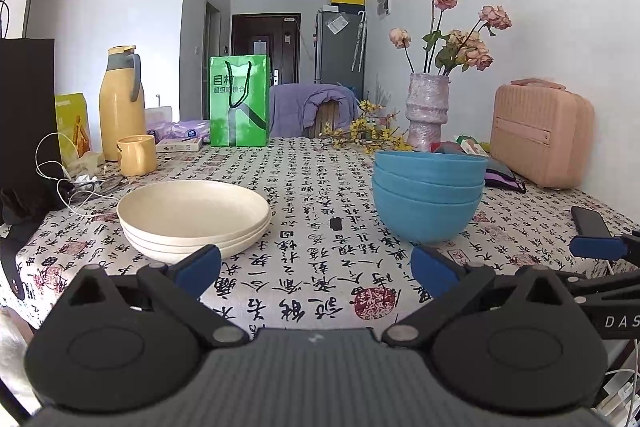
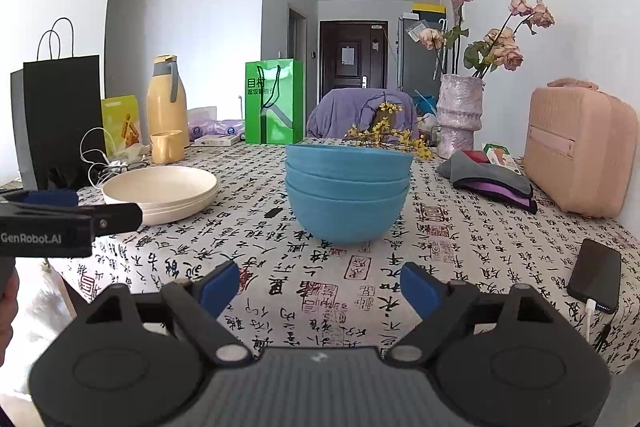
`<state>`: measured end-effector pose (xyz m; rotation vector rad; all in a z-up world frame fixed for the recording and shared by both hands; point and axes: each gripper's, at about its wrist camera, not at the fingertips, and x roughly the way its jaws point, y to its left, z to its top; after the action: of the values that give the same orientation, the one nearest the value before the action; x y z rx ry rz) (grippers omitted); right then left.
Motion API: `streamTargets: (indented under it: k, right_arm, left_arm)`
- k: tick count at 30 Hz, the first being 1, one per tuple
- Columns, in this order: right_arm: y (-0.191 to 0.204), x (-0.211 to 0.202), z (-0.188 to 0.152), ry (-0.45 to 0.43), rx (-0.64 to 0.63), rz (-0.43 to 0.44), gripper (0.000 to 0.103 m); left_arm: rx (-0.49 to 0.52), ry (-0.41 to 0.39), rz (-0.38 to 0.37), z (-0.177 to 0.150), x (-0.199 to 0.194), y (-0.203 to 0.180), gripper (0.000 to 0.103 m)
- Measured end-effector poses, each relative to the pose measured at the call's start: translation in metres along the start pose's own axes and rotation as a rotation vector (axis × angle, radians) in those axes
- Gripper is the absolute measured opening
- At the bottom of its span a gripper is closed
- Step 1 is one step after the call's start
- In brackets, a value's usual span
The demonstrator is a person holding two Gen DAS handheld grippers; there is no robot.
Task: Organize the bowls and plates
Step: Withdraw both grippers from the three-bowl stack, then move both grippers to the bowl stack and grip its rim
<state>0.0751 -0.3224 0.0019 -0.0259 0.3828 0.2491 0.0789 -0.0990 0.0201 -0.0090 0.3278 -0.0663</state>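
Observation:
Three cream plates (image 1: 192, 217) (image 2: 160, 193) lie stacked on the table's left side. To their right stands a stack of three blue bowls (image 1: 428, 197) (image 2: 347, 195). My left gripper (image 1: 316, 267) is open over the tablecloth, just short of both stacks, nothing between its blue pads. In the right wrist view my right gripper (image 2: 320, 285) is open too, facing the blue bowls from a short way off, and the left gripper's side (image 2: 72, 217) shows at the left edge. The right gripper's blue fingertip (image 1: 596, 247) pokes in at the right of the left wrist view.
A calligraphy-print cloth (image 1: 320, 291) covers the table. At the back stand a yellow jug (image 1: 120, 103), a yellow mug (image 1: 138, 155), a green bag (image 1: 239, 101), a black bag (image 1: 26, 103) and a vase of flowers (image 1: 427, 111). At right: a pink case (image 2: 578, 147), a phone (image 2: 594, 275).

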Motion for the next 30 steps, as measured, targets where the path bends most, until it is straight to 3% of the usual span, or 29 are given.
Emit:
streamTargets:
  k: [14,30]
  right_arm:
    - [-0.010,0.015,0.012,-0.010,0.011,-0.024,0.087]
    - [-0.042,0.065,0.057,0.006,0.072,-0.064,0.087]
  left_arm:
    - [-0.025,0.018,-0.007,0.013,0.017,0.003,0.103]
    - [-0.046,0.049,-0.058,0.056,0.078,-0.003,0.103]
